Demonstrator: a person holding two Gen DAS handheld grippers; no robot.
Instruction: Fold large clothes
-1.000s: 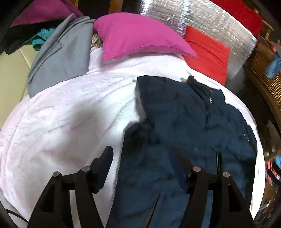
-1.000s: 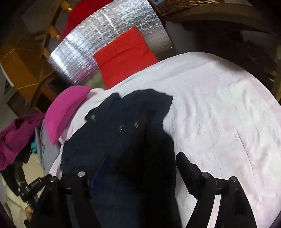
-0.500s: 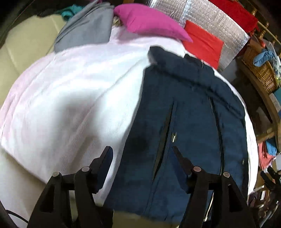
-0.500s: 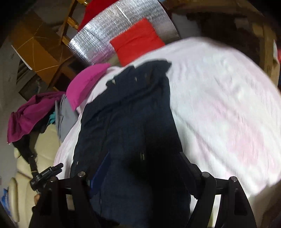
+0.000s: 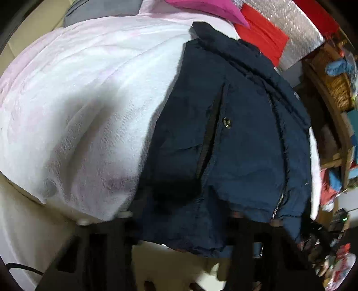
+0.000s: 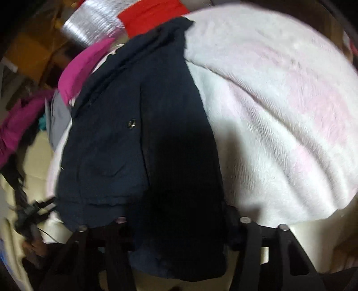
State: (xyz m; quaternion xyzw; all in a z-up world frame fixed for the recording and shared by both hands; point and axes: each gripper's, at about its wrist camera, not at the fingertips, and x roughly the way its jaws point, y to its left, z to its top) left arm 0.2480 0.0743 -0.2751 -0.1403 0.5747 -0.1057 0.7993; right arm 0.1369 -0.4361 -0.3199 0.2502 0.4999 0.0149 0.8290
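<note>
A dark navy padded jacket [image 5: 235,134] lies flat on a white and pale pink blanket [image 5: 89,100], collar away from me and zip to the right. Its lower hem hangs over the bed's near edge. My left gripper [image 5: 182,226] is at the hem's left part. Its jaws are closing, with the hem cloth between them and draped over the fingertips. In the right wrist view the jacket [image 6: 134,134] fills the middle. My right gripper [image 6: 179,226] is at the hem's right part, also closing with cloth between its fingers.
Beyond the jacket lie a magenta pillow [image 5: 205,6], a red cushion [image 5: 261,38] and a silver foil panel [image 5: 302,33]. A grey garment [image 6: 58,120] sits on the cream sofa side. A wicker basket [image 5: 337,89] stands on the right. The blanket [image 6: 279,112] spreads bare to the right of the jacket.
Both grippers have come down and back from over the jacket's middle to its lower hem. Their fingers now stand closer together, with the hem cloth lying between and over them.
</note>
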